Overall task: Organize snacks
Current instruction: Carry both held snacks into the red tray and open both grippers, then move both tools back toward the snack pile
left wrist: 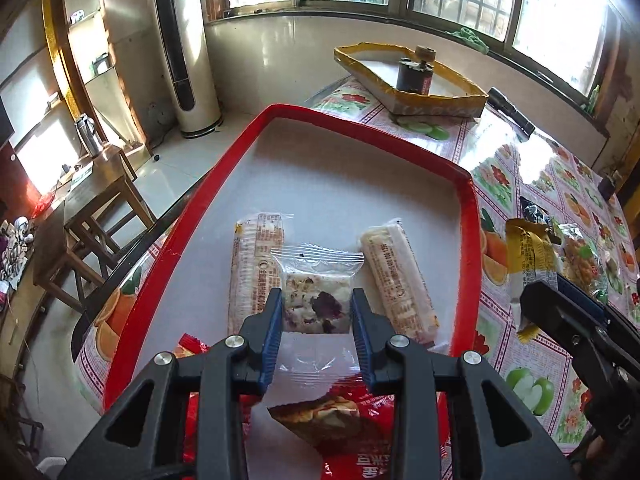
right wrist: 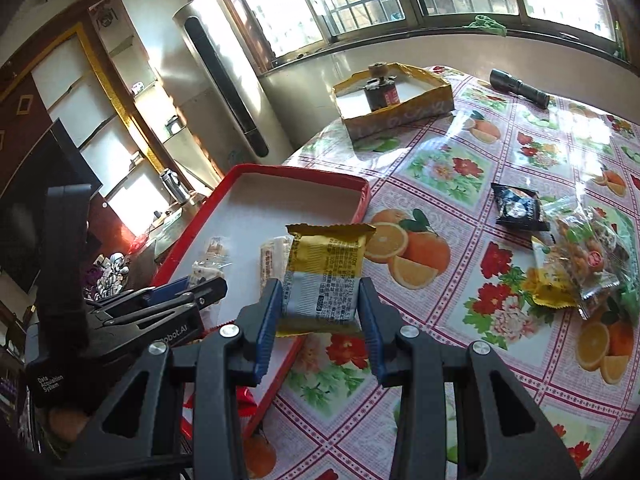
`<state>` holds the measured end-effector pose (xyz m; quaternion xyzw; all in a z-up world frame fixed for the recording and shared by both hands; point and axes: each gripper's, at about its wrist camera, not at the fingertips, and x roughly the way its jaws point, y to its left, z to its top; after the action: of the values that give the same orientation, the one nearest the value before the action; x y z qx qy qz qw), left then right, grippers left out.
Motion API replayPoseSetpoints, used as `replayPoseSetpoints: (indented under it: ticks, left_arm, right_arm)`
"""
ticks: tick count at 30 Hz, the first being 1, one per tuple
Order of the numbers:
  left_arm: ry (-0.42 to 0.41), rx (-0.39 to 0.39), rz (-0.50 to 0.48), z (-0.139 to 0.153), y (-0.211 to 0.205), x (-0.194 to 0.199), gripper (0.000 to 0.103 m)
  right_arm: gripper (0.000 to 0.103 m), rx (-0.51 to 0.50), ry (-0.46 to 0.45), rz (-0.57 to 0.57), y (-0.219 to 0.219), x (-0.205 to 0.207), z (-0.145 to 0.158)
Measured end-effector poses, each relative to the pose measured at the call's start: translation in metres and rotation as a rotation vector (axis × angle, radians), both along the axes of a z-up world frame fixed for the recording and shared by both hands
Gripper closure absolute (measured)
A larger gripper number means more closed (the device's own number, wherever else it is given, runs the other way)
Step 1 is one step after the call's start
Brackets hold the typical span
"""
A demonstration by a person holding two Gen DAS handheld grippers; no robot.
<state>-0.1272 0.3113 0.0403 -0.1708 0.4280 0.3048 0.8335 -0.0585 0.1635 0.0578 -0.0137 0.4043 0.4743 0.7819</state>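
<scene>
My left gripper (left wrist: 316,308) is shut on a clear packet with a white and purple nougat (left wrist: 314,300), held above the red-rimmed tray (left wrist: 466,196). Two long white bars (left wrist: 256,268) (left wrist: 396,276) lie in the tray, and a red snack pack (left wrist: 344,424) lies under the gripper. My right gripper (right wrist: 320,300) is shut on a yellow and white snack packet (right wrist: 324,272), hanging over the tray's right rim (right wrist: 362,196). That packet (left wrist: 528,256) and the right gripper (left wrist: 560,304) also show at the right of the left wrist view. The left gripper (right wrist: 192,292) shows at the left of the right wrist view.
A pile of loose snacks (right wrist: 580,256) and a black packet (right wrist: 518,208) lie on the flowered tablecloth (right wrist: 460,168) to the right. A yellow-edged box (right wrist: 392,100) with a dark jar stands at the back, a black torch (right wrist: 520,88) beside it. The table edge drops off left of the tray.
</scene>
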Motion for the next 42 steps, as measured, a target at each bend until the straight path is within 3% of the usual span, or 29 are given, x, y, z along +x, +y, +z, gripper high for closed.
replayPoseSetpoints:
  ticks: [17, 30, 36, 38, 42]
  left_arm:
    - [0.048, -0.083, -0.045, -0.017, 0.017, 0.021, 0.07]
    - [0.079, -0.033, -0.021, -0.018, 0.012, 0.025, 0.067]
    - [0.074, -0.02, -0.013, -0.009, 0.007, 0.021, 0.058]
    - [0.072, -0.011, -0.011, -0.004, 0.004, 0.018, 0.049]
    - [0.048, 0.012, -0.016, 0.007, -0.005, 0.015, 0.048]
  right_arm:
    - [0.062, -0.064, 0.058, 0.109, 0.097, 0.034, -0.034]
    - [0.061, -0.047, 0.086, 0.12, 0.101, 0.043, -0.037]
    - [0.055, -0.033, 0.088, 0.114, 0.096, 0.044, -0.035]
    - [0.051, -0.019, 0.082, 0.109, 0.092, 0.043, -0.03]
    - [0.048, 0.013, 0.068, 0.092, 0.077, 0.039, -0.017]
